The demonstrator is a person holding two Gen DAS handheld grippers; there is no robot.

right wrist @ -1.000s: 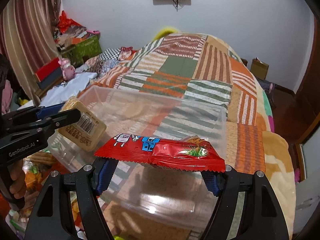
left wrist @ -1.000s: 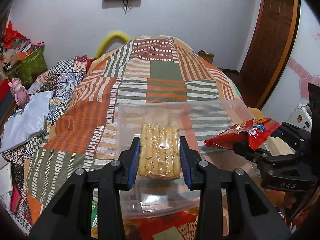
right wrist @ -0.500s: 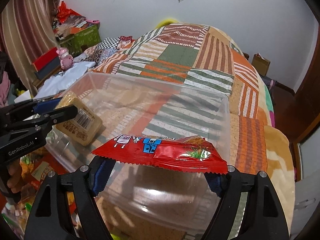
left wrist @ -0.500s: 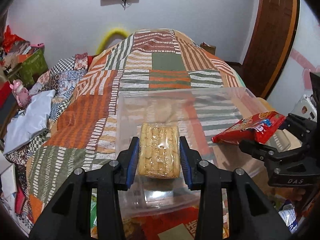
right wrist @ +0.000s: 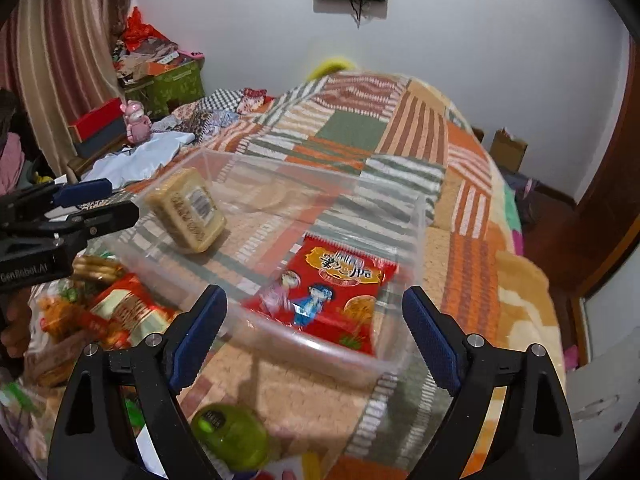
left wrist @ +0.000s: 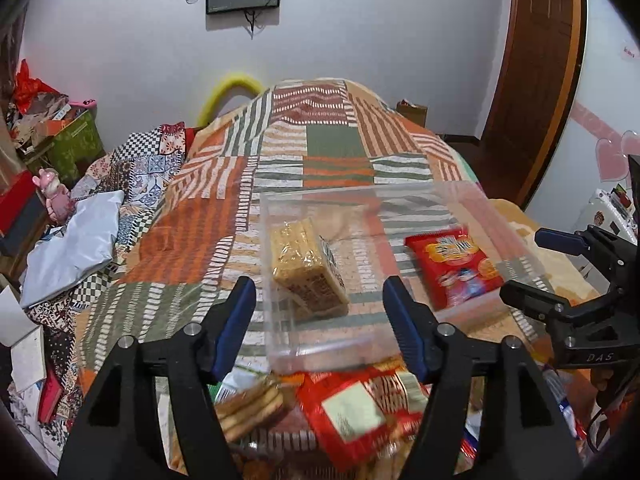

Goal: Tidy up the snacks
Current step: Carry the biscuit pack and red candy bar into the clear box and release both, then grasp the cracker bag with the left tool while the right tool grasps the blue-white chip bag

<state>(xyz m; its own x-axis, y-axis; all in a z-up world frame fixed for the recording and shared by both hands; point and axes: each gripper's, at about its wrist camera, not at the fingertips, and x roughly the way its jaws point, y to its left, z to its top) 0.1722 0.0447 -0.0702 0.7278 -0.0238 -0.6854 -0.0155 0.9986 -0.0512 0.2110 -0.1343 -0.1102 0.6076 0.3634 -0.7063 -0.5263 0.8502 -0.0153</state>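
Observation:
A clear plastic bin [left wrist: 280,344] [right wrist: 416,216] sits on the patchwork bed. Inside it, a pack of yellow crackers [left wrist: 306,268] [right wrist: 188,212] leans at the bin's left side, and a red snack bag [left wrist: 454,266] [right wrist: 328,300] lies flat at its right side. My left gripper [left wrist: 320,320] is open and empty just in front of the bin; it also shows in the right wrist view [right wrist: 92,204]. My right gripper [right wrist: 316,332] is open and empty above the bin's near wall; it also shows in the left wrist view [left wrist: 540,268].
Loose snacks lie in front of the bin: a red packet [left wrist: 352,408] [right wrist: 128,312] and biscuit packs [left wrist: 248,408]. A green round item [right wrist: 228,436] lies near my right gripper. Clothes and boxes [left wrist: 60,144] are piled left of the bed.
Both grippers have opened and pulled back. The cracker pack and the red bag have dropped from the jaws into the bin.

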